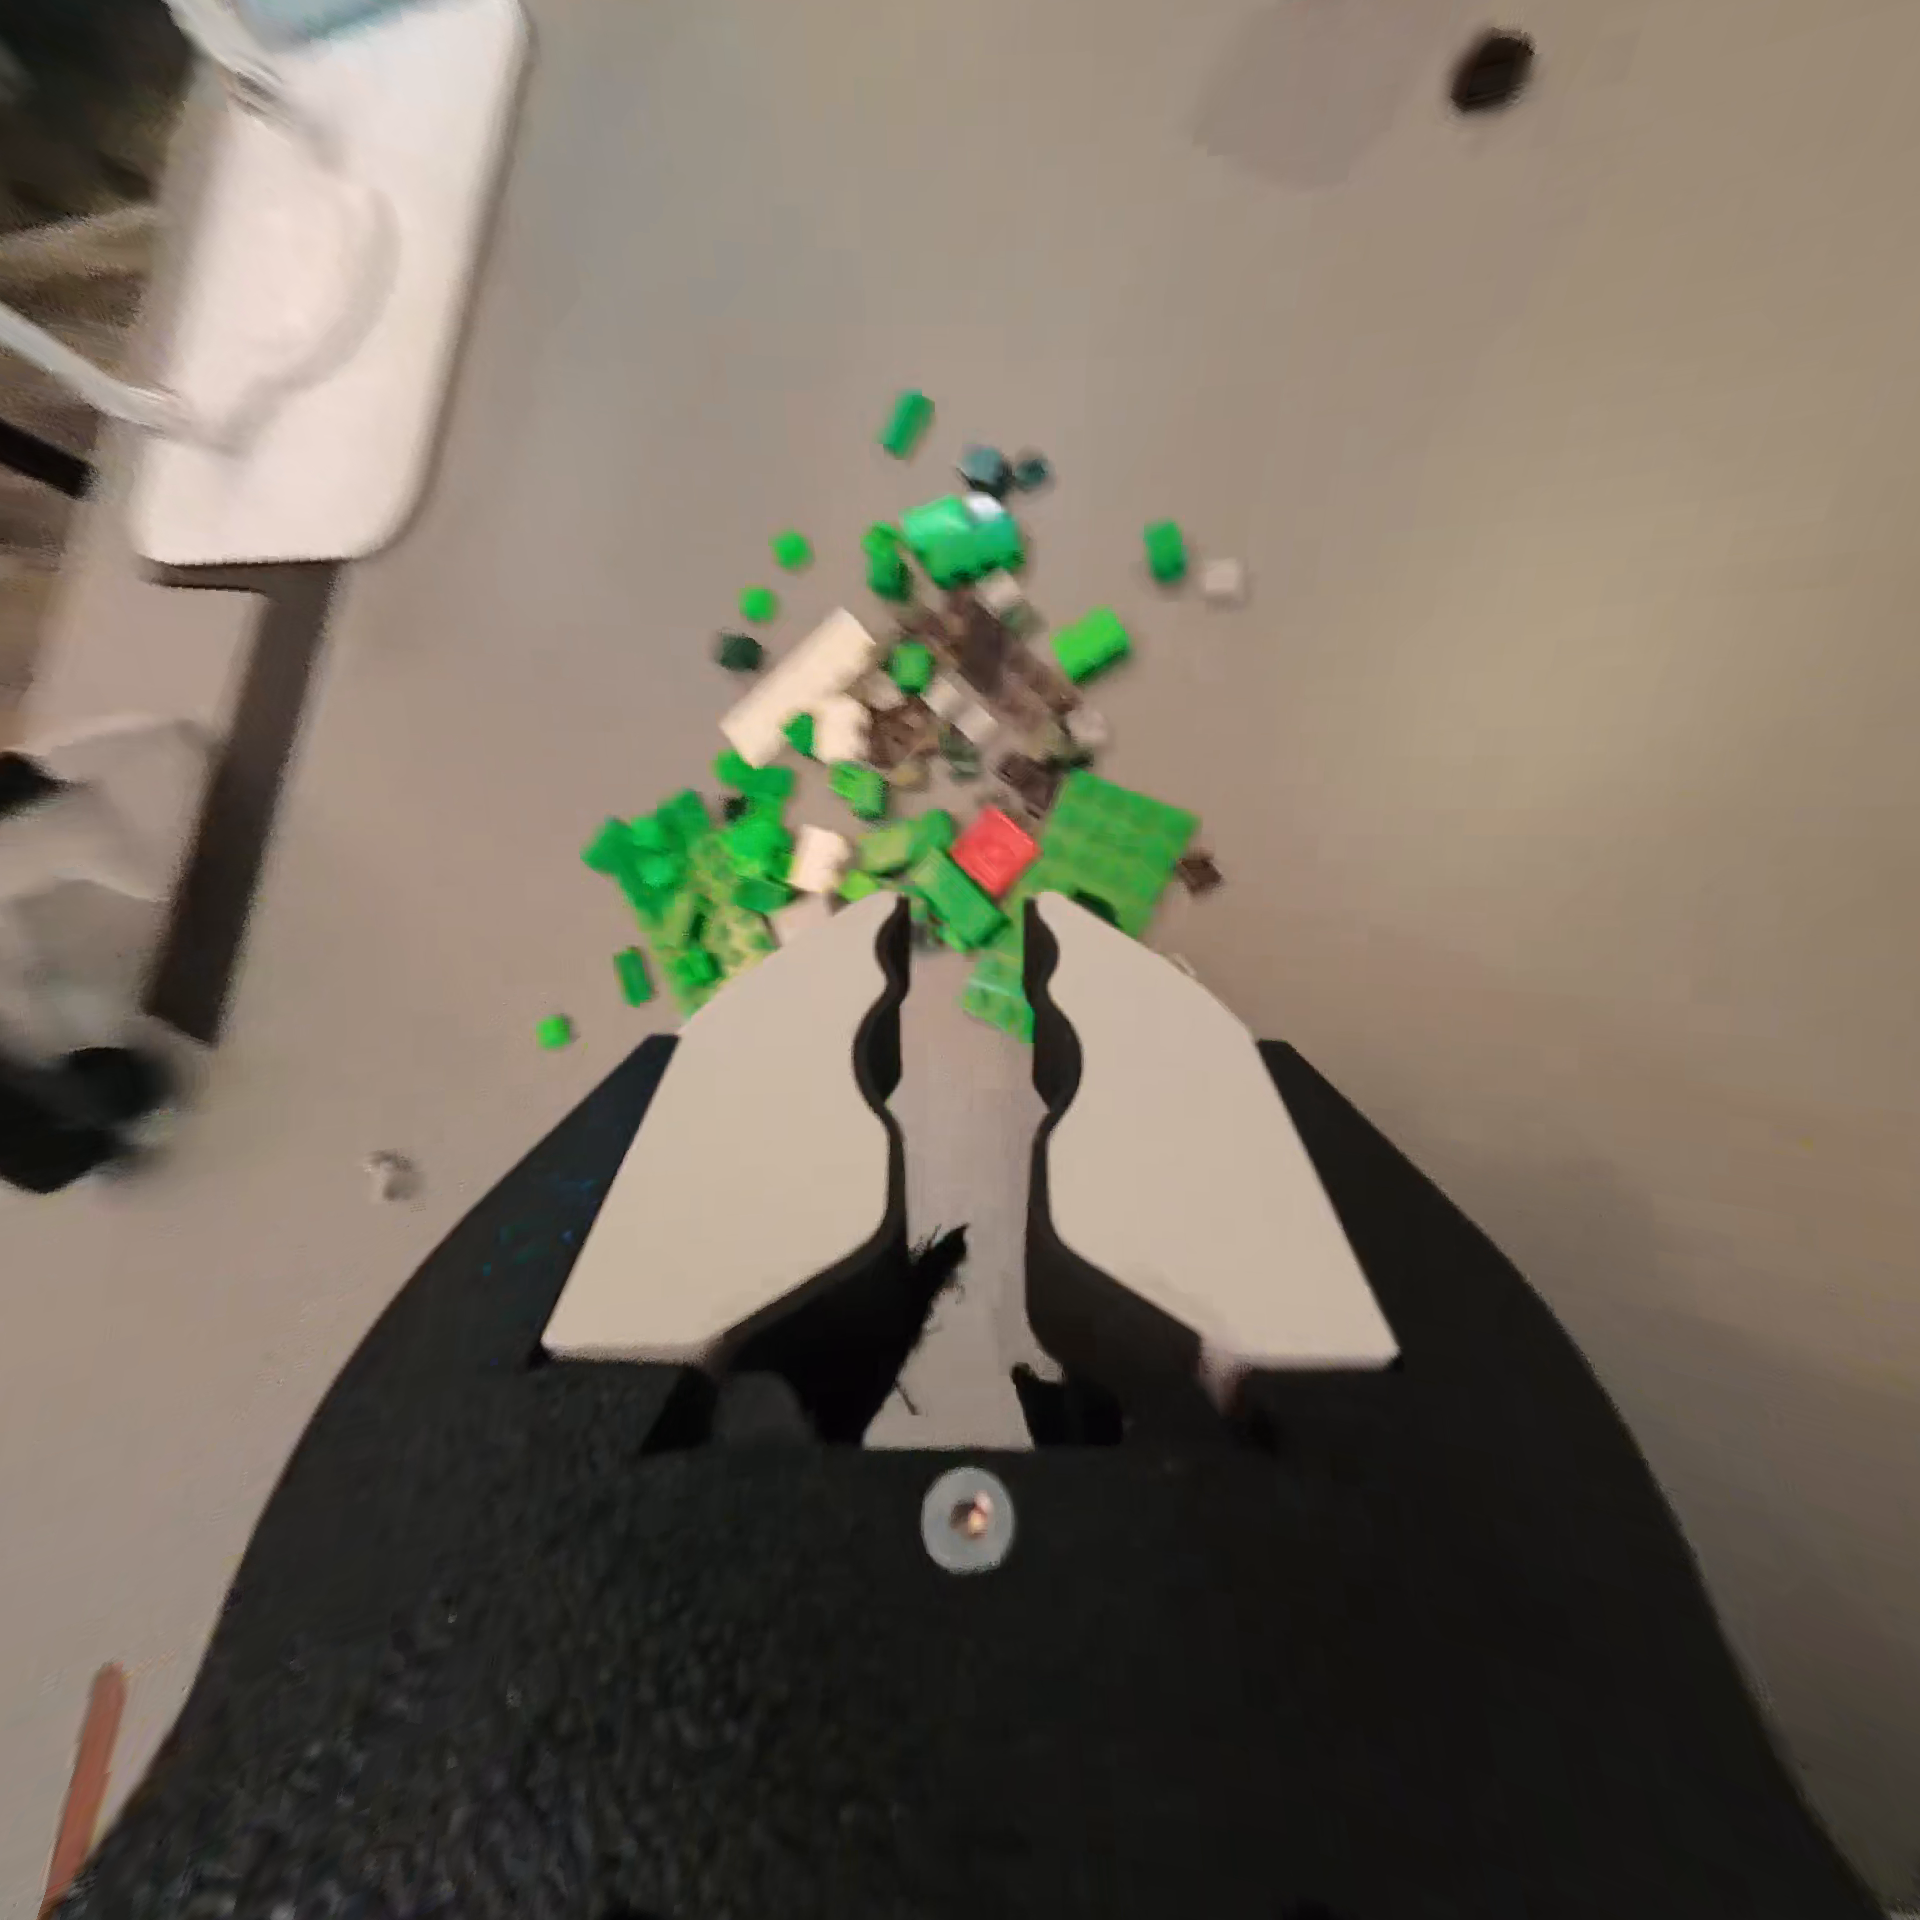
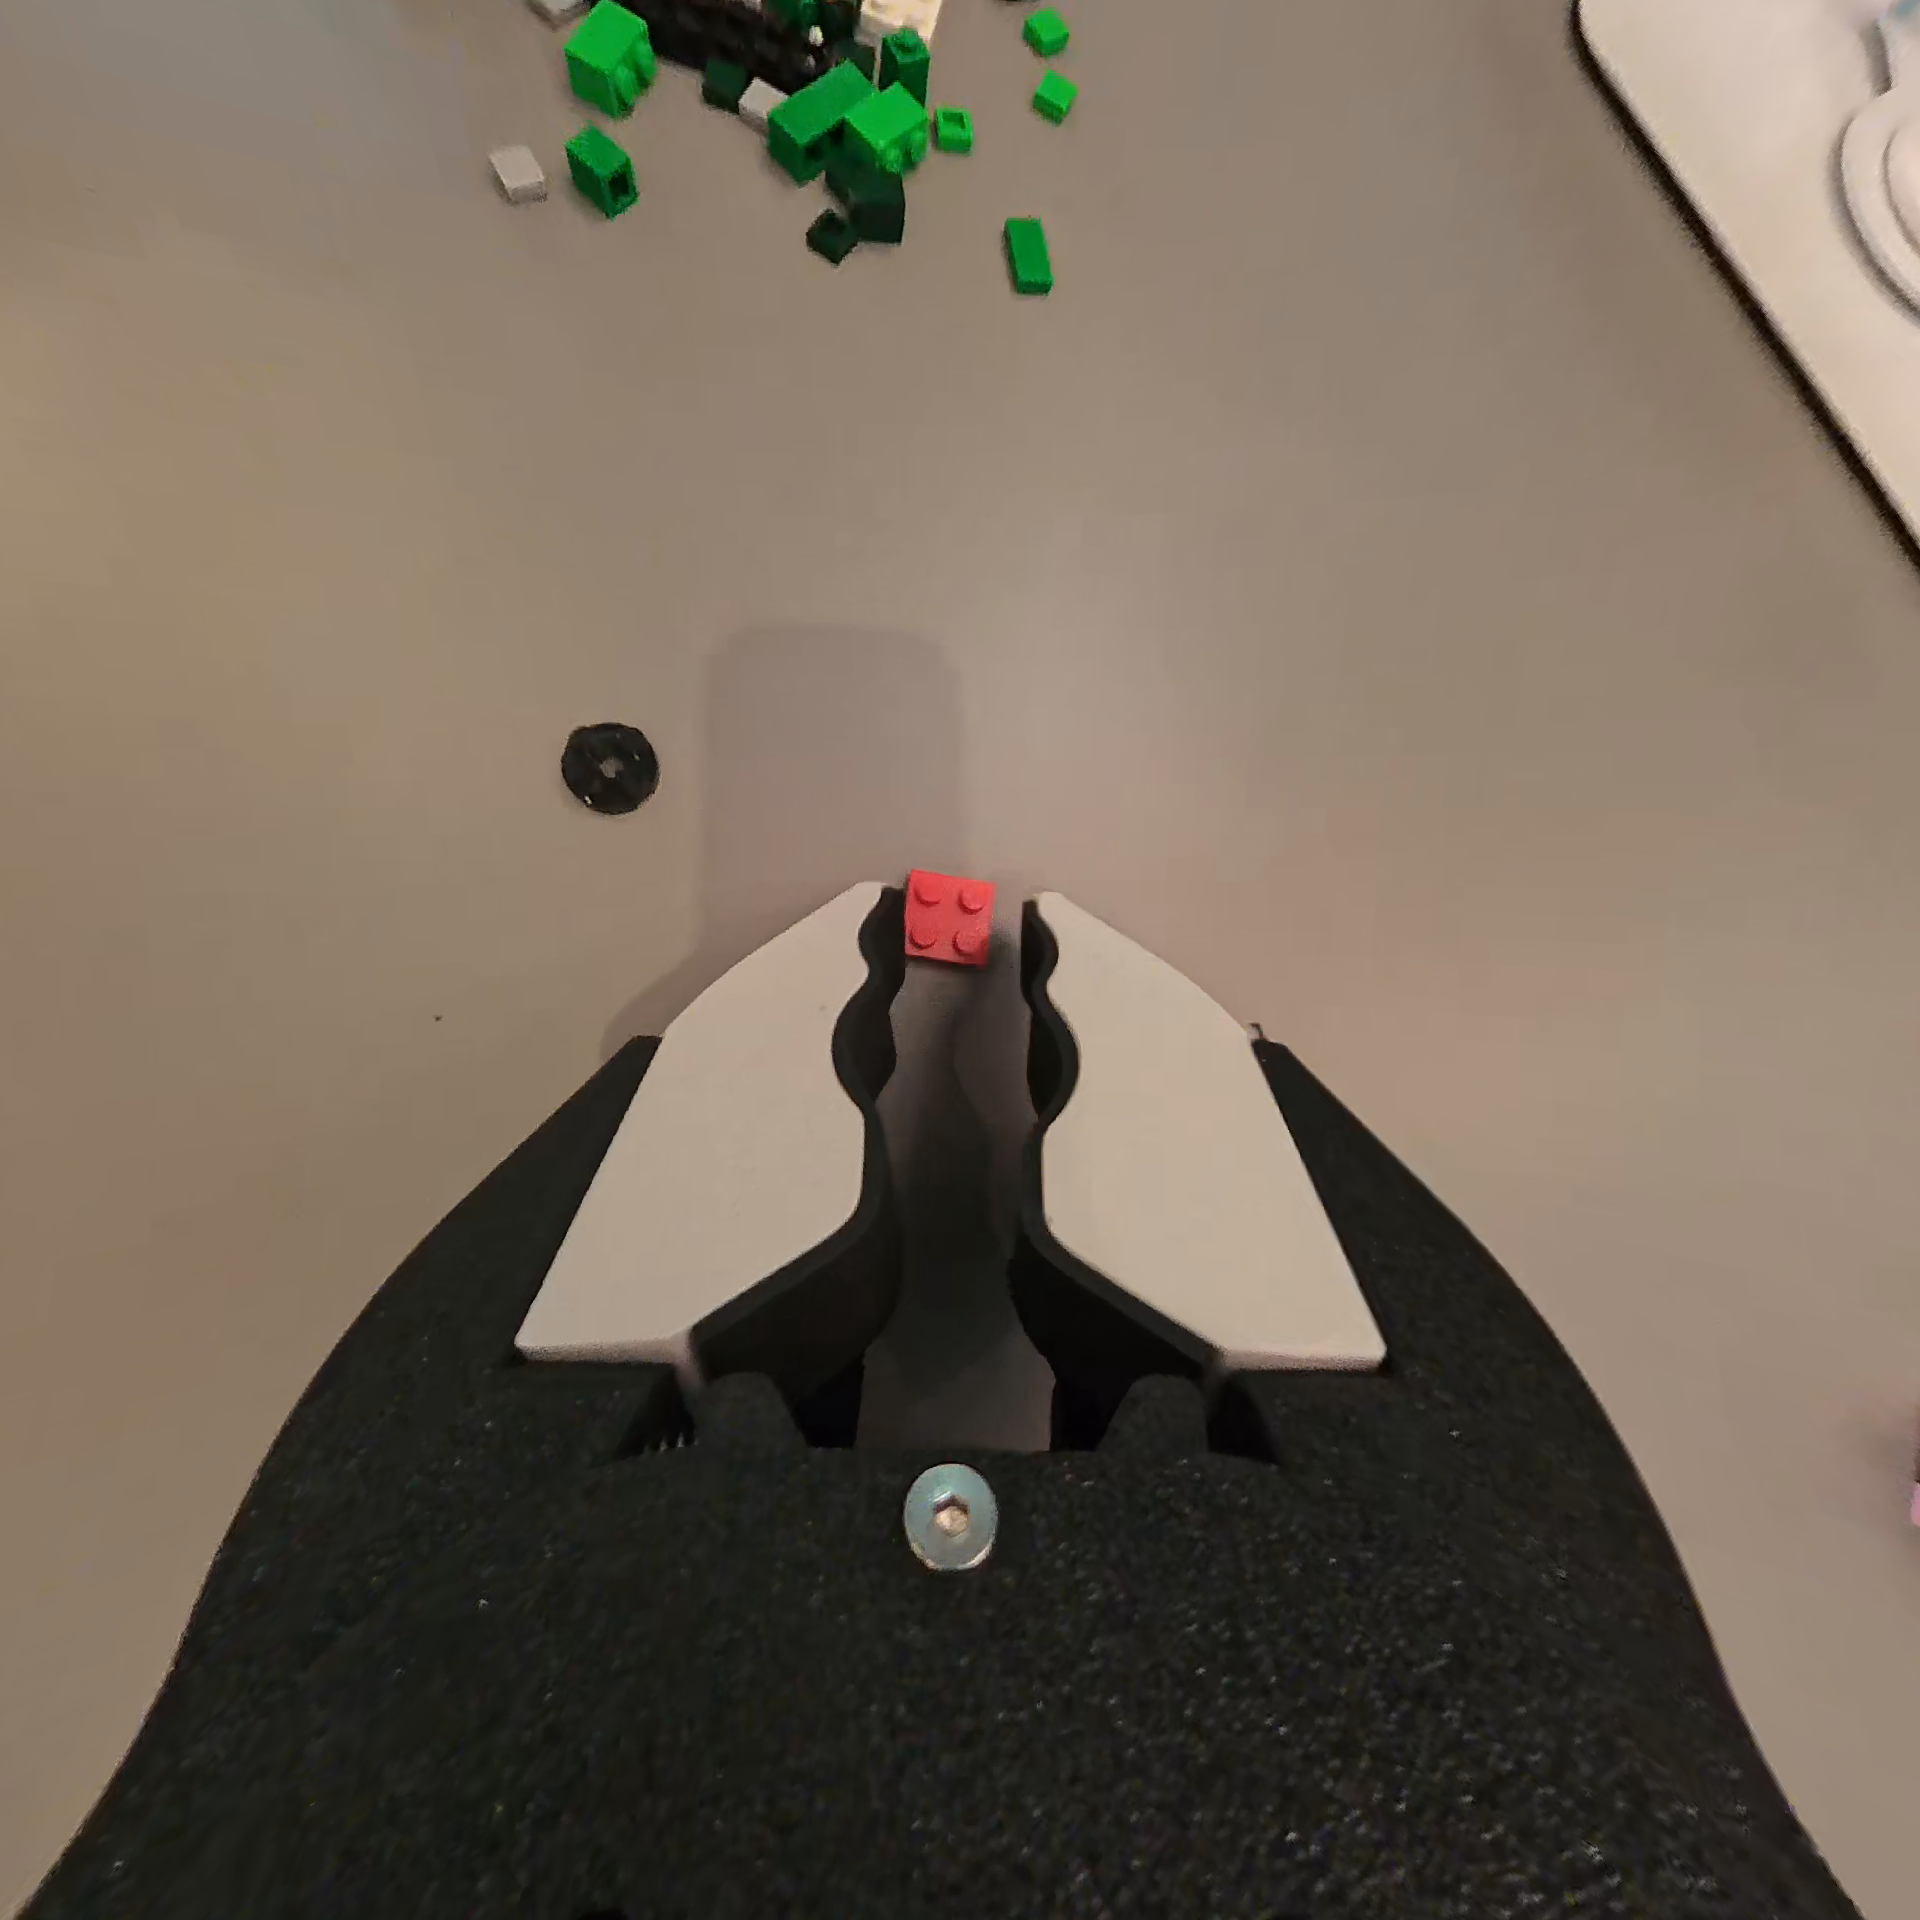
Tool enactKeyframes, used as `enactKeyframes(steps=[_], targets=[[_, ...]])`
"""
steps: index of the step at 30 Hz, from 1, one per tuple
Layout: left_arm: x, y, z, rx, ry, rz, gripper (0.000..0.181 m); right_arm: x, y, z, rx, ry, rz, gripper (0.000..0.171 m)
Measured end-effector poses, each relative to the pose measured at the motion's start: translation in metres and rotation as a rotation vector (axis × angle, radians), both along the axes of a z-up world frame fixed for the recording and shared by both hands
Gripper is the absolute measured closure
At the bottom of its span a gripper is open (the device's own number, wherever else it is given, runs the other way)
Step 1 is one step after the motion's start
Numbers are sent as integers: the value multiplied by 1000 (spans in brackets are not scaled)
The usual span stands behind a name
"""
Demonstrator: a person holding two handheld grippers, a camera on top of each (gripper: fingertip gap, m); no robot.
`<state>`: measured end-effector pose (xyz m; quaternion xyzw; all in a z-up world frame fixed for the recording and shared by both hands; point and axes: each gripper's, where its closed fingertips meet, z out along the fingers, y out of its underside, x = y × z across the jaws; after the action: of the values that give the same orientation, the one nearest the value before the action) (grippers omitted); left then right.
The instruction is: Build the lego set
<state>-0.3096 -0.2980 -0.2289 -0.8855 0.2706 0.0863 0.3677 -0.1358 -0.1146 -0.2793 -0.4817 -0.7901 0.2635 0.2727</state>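
At frame centre, the right gripper [image 2: 951, 914] stands apart around a red 2x2 plate [image 2: 948, 920]; centre it, then close. The left gripper [image 1: 964, 914], apart and empty, hovers by the brick pile [image 1: 914, 748].

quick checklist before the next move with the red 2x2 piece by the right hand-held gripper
1. Red 2x2 piece lies between the right hand-held gripper fingertips: ok.
2. Gripper closed on it: not ok; jaws are open, with a gap on the piece's right side.
3. Piece studs-up and flat on the table: ok.
4. Black round piece apart from the gripper's path: ok.
5. Left hand-held gripper free: ok, open over the green pile.
6. Which piece the left one targets: cannot tell, the left wrist view is blurred.
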Motion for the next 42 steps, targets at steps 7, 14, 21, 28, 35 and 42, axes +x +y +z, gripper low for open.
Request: enactKeyframes(steps=[7,14,21,28,35,42], targets=[[8,-20,-29,-204,-28,-139,134,-4,0,14,-7,81,-6,149],[-5,-20,-48,-323,-44,-216,128,-4,-2,11,-22,74,4,149],[-7,-21,-54,-422,-48,-274,133,-4,-1,11,-35,73,-1,150],[-3,-18,-56,-459,-83,-336,150,-4,-1,9,-42,66,-1,150],[-8,-11,-39,-465,227,-285,150,-5,-2,13,-48,84,0,151],[-7,15,-4,-232,716,-240,150,-5,-4,17,-77,98,6,152]])
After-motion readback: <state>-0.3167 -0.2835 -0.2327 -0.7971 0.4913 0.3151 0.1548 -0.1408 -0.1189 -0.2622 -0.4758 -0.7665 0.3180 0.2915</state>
